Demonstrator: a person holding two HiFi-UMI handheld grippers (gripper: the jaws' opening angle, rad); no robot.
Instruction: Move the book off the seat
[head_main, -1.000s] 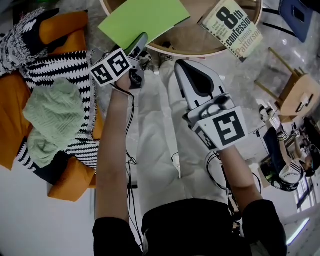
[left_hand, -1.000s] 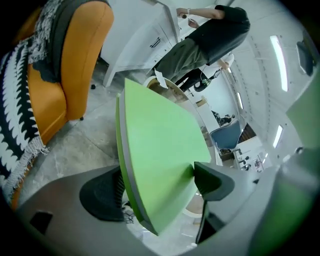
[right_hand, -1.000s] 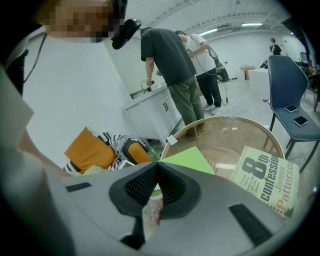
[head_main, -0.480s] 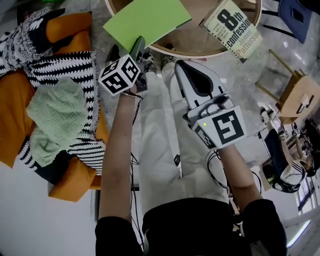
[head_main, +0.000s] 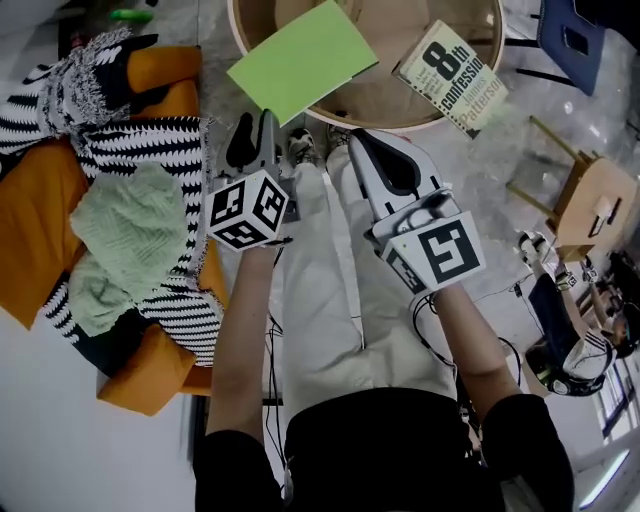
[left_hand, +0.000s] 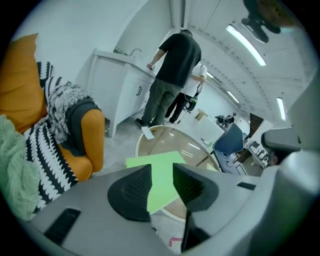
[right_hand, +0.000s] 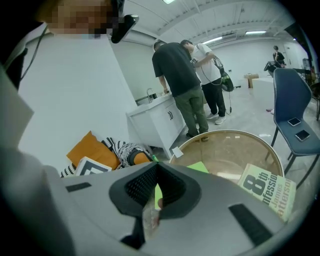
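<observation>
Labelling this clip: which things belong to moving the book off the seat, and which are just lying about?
Job: thin green book, lying on the round wooden table; orange cushioned seat.
Lying about: cream paperback novel; pale green knitted blanket; black-and-white striped throw; blue chair.

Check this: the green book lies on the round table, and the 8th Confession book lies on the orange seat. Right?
No: the 8th Confession book also lies on the round table, like the green book; the head view shows it.
</observation>
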